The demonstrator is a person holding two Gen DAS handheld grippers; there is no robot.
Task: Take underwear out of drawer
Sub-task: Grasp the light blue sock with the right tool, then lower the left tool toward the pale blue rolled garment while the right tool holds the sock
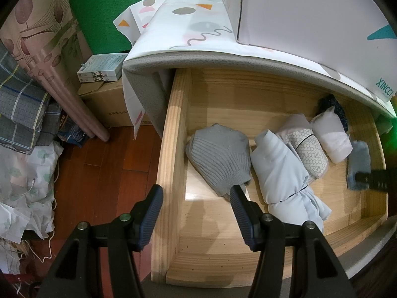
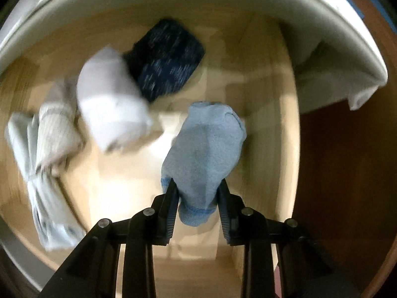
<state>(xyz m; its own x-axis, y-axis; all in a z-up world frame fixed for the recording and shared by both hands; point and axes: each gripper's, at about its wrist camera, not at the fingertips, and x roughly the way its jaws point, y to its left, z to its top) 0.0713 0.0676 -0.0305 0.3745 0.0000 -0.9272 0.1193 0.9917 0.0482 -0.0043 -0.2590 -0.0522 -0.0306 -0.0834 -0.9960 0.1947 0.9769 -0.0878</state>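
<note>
Drawer: we find the wooden drawer (image 1: 173, 114) pulled out from under a grey-edged top covered with a patterned cloth (image 1: 198, 19); folded garments lie across its floor.

Task item: we take the light blue underwear (image 2: 206, 149) to be the piece at the right end of the drawer; in the left wrist view it (image 1: 358, 159) sits near the right wall.

Right gripper: the right gripper (image 2: 198, 188) points down into the drawer, both fingers pressed against the lower part of the light blue underwear, clamped on it. The view is blurred.

Left gripper: the left gripper (image 1: 196, 193) hangs over the drawer's left wall with its jaws apart and nothing between them; one finger is outside the wall, the other over the drawer floor.

Other contents: we note a grey ribbed garment (image 1: 220, 154) at the left, a pale blue roll (image 1: 282, 171) beside it, a honeycomb-print roll (image 1: 310, 151), a white roll (image 1: 332, 136) and a dark navy piece (image 1: 333, 106) towards the back.

Surroundings: red-brown wooden floor (image 1: 99, 159), a cardboard box (image 1: 109, 106) and piled bedding (image 1: 22, 114) left of the drawer.
</note>
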